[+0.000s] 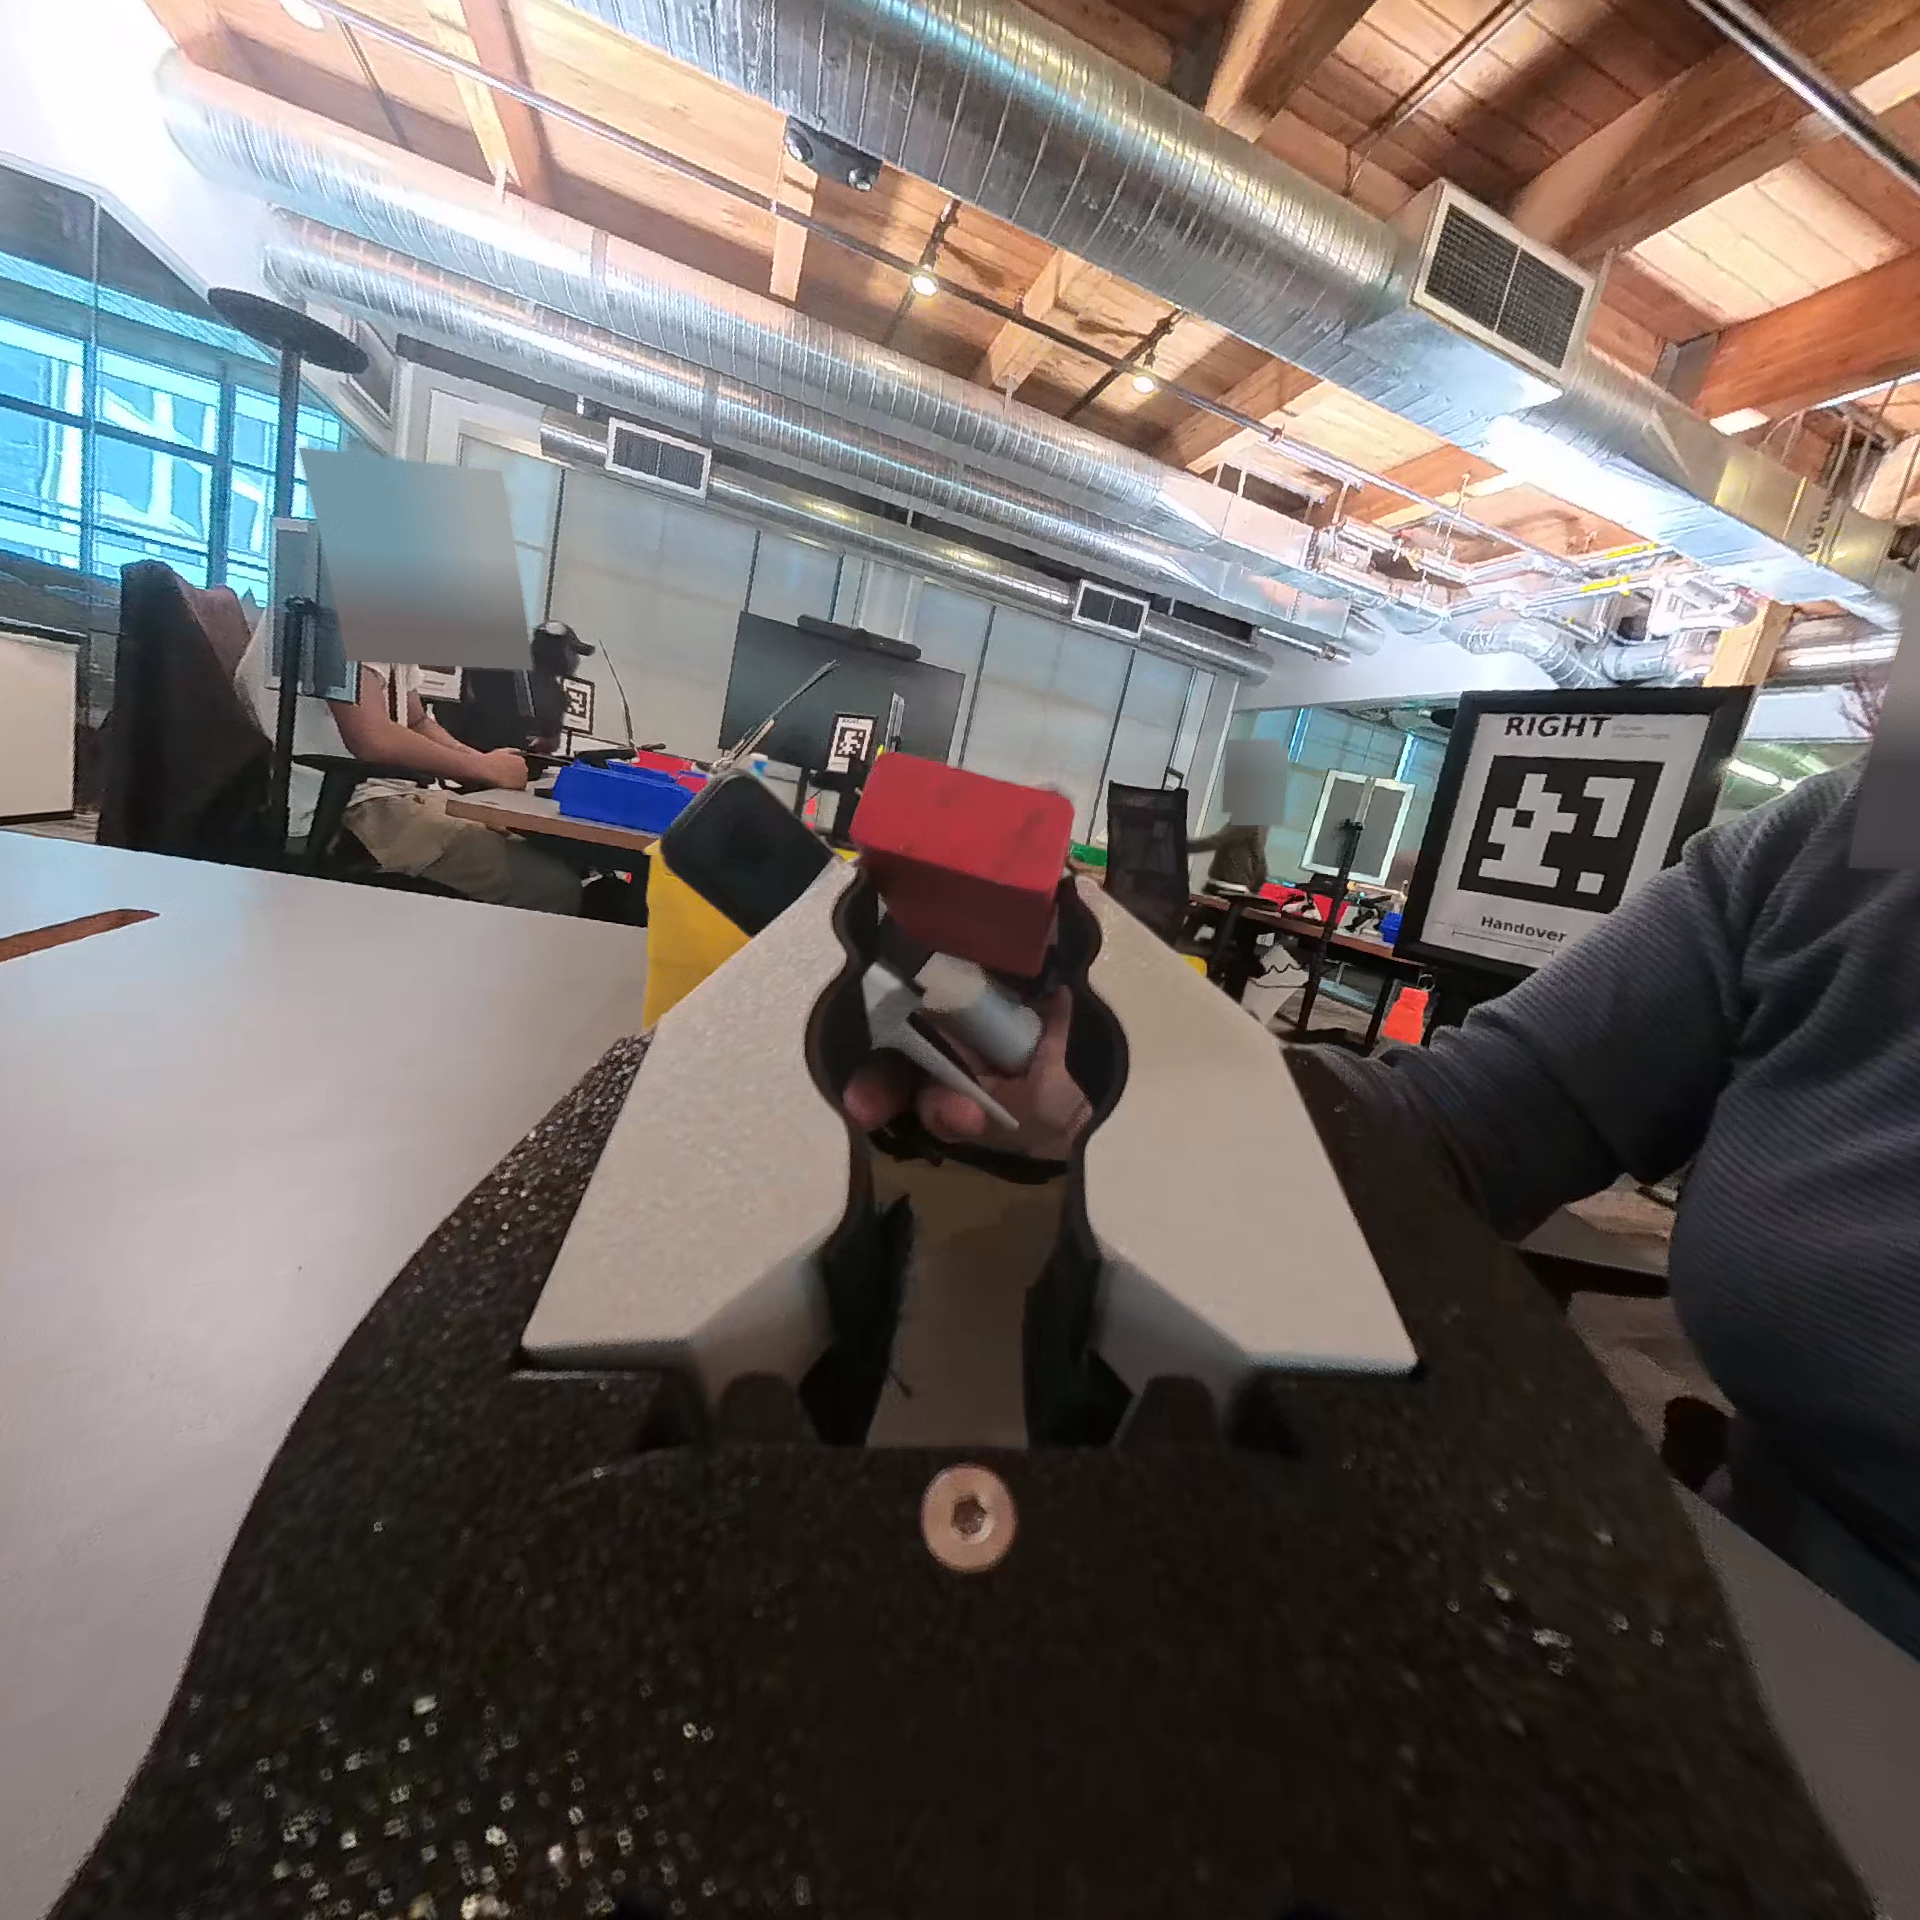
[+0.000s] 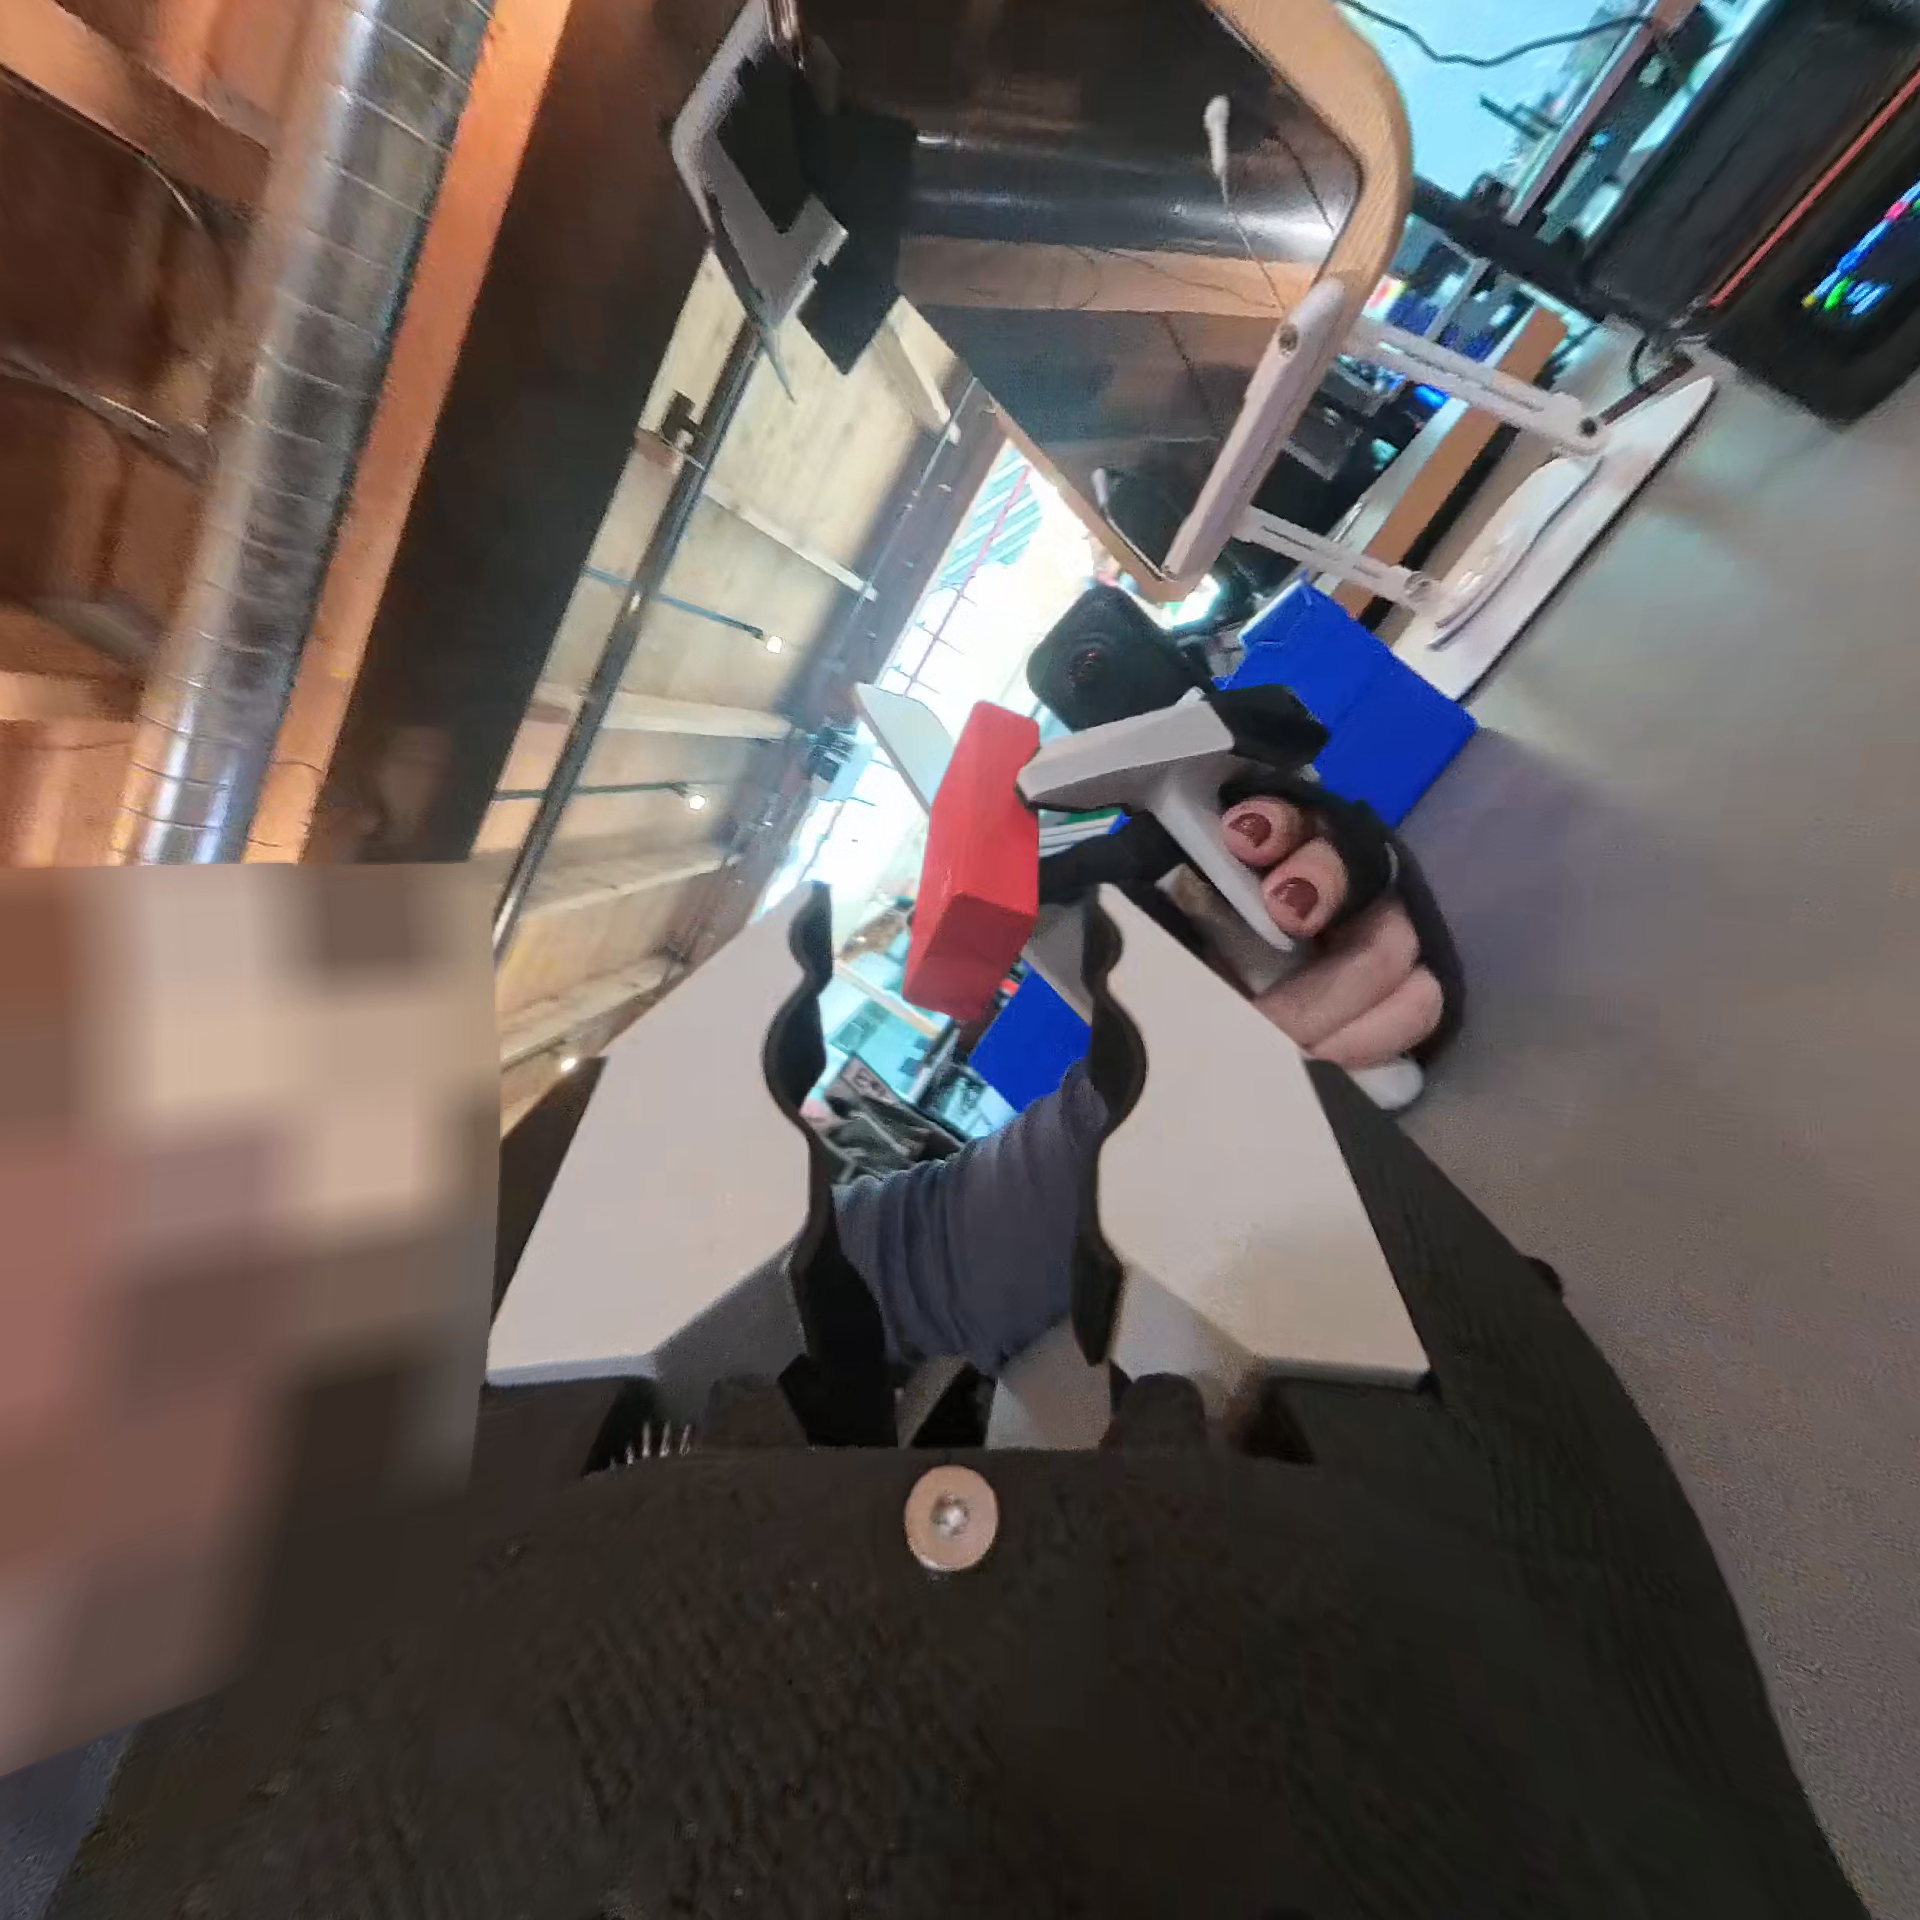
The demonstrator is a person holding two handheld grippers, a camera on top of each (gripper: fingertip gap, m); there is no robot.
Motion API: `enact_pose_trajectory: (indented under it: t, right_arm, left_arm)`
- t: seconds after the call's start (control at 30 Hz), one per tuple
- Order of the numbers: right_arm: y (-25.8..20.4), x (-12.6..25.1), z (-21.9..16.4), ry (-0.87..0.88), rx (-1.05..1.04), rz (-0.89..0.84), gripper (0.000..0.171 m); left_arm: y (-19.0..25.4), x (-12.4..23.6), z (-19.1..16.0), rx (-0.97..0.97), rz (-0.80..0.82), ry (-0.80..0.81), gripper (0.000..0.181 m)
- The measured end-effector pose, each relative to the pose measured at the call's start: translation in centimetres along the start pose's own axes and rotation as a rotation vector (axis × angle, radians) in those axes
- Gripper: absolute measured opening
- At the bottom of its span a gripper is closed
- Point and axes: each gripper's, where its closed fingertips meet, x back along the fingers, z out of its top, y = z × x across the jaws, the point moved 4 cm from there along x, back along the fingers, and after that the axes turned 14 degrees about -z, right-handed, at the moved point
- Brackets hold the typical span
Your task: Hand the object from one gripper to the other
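Tabletop [image 1: 260, 1143], pale grey, is stretching away at the left under wooden beams and silver ducts [image 1: 1039, 208]. The left gripper [image 1: 964, 891] is pinching the red block [image 1: 961, 842] in mid-air between its tips. The right gripper [image 2: 956, 912] is facing it with fingers parted, the block just at their tips. A framed marker sign [image 1: 1579, 821] is standing at the right.

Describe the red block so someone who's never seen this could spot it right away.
Start at the pale table and find the left gripper raised above it. Pinched between its pale fingertips is the red block, a plain box shape. It is the only red thing held up close; the bins behind are blue.
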Motion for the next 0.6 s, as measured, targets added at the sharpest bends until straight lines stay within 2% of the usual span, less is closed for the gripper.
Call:
enact_pose_trajectory:
  t: [0.07,0.13,0.27,0.3,0.37,0.5,0.6]
  right_arm:
    - [-0.1,-0.1,-0.2,-0.012,0.003,0.010,0.039]
    - [0.1,-0.1,-0.2,-0.007,0.042,-0.027,0.020]
    - [0.2,0.5,0.6,0.065,0.142,-0.090,0.016]
    - [0.2,0.7,0.7,0.080,0.191,-0.115,0.015]
    - [0.1,0.9,1.0,0.111,0.312,-0.183,0.015]
    - [0.1,0.9,0.9,0.126,0.589,-0.329,0.015]
    - [-0.2,0.7,0.4,0.117,0.766,-0.374,0.015]
  left_arm:
    - [0.0,-0.2,-0.2,-0.012,0.001,-0.018,0.032]
    - [0.1,-0.2,-0.2,-0.010,-0.005,-0.020,0.032]
    - [-0.4,-0.2,-0.4,0.041,0.007,-0.025,0.025]
    - [-0.5,0.0,-0.3,0.045,0.020,-0.014,0.031]
    - [-0.7,0.3,0.1,0.061,0.028,0.020,0.036]
    - [-0.9,0.6,0.3,0.079,0.037,0.050,0.033]
    - [-1.0,0.6,0.3,0.075,0.044,0.045,0.018]
